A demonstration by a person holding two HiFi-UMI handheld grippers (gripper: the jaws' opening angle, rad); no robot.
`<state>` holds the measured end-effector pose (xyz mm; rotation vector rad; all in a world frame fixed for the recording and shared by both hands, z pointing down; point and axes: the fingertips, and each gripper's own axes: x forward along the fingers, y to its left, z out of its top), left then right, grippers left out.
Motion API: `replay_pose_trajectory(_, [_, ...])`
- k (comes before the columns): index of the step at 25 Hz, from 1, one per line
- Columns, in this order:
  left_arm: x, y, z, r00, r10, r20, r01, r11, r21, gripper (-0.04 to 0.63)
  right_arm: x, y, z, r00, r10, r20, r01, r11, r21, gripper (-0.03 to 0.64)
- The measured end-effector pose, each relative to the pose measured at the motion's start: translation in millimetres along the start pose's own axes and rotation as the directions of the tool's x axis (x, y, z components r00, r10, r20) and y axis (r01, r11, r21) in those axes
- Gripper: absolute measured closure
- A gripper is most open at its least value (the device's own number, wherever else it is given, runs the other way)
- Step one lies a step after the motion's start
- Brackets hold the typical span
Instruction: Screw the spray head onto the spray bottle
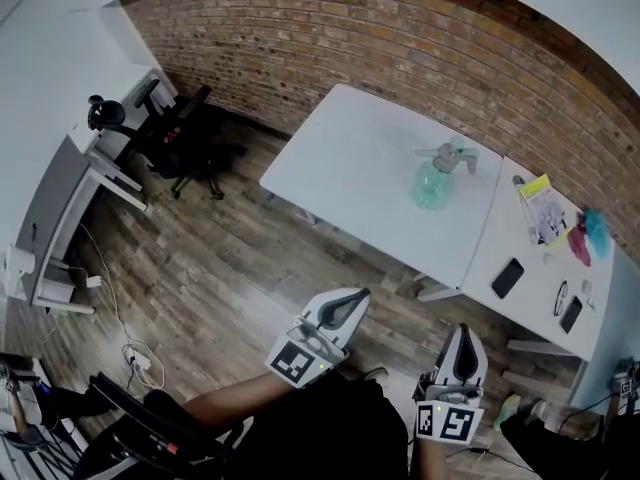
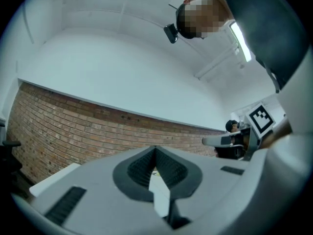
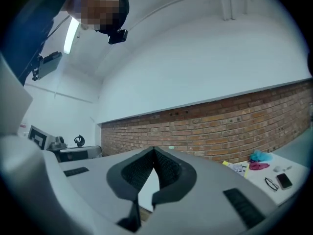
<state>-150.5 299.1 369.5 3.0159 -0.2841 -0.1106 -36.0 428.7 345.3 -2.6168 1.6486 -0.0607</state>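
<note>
A green translucent spray bottle [image 1: 434, 183] stands on the white table [image 1: 370, 178] near its right end, with the grey spray head [image 1: 447, 156] resting on top of it. Both grippers are held low, near the person's body and well short of the table. My left gripper [image 1: 352, 297] is shut with nothing between its jaws, tips pointing toward the table. My right gripper [image 1: 462, 340] is shut and empty too. In the left gripper view the closed jaw tips [image 2: 155, 150] meet before the brick wall; in the right gripper view the tips [image 3: 154, 151] meet likewise.
A second white table [image 1: 545, 268] at the right carries a phone [image 1: 507, 277], papers [image 1: 543, 208], glasses [image 1: 560, 297] and cloths [image 1: 588, 236]. A black office chair [image 1: 185, 133] and a desk [image 1: 60, 218] stand at the left. Wooden floor lies between me and the tables.
</note>
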Motion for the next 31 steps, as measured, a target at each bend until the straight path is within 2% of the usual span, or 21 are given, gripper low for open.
replay_pose_trajectory(3, [2, -24, 2, 1.0, -0.008, 0.008, 0.008, 1.0, -0.027, 0.594, -15, -8, -7, 1.0, 0.0, -0.013, 0.0, 1.0, 0.017, 0.609])
replay_pose_trajectory(6, [0, -46, 1, 1.0, 0.0, 0.016, 0.0, 1.0, -0.023, 0.594, -30, -6, -10, 0.999, 0.021, -0.025, -0.021, 1.0, -0.006, 0.609])
replay_pose_trajectory(11, [-13, -58, -6, 1.0, 0.019, -0.015, -0.02, 1.0, -0.024, 0.594, -46, -8, -9, 1.0, 0.013, -0.025, -0.014, 0.999, -0.032, 0.609])
replay_pose_trajectory(18, [-8, -41, -2, 0.998, -0.065, -0.006, 0.065, 0.997, -0.037, 0.594, -47, 5, -3, 0.998, -0.07, -0.012, 0.069, 0.996, -0.061, 0.609])
replay_pose_trajectory(23, [-17, -10, 10, 0.999, -0.041, 0.028, 0.042, 0.999, -0.029, 0.594, -42, 21, 11, 0.995, -0.099, 0.01, 0.1, 0.992, -0.079, 0.609])
replay_pose_trajectory(27, [-26, -2, 14, 0.995, -0.078, 0.055, 0.076, 0.997, 0.024, 0.594, -41, 26, 15, 0.991, -0.13, 0.03, 0.133, 0.987, -0.087, 0.609])
replay_pose_trajectory(31, [-38, 10, 13, 0.996, -0.075, 0.052, 0.075, 0.997, -0.001, 0.594, -39, 32, 13, 0.988, -0.149, 0.03, 0.152, 0.985, -0.087, 0.609])
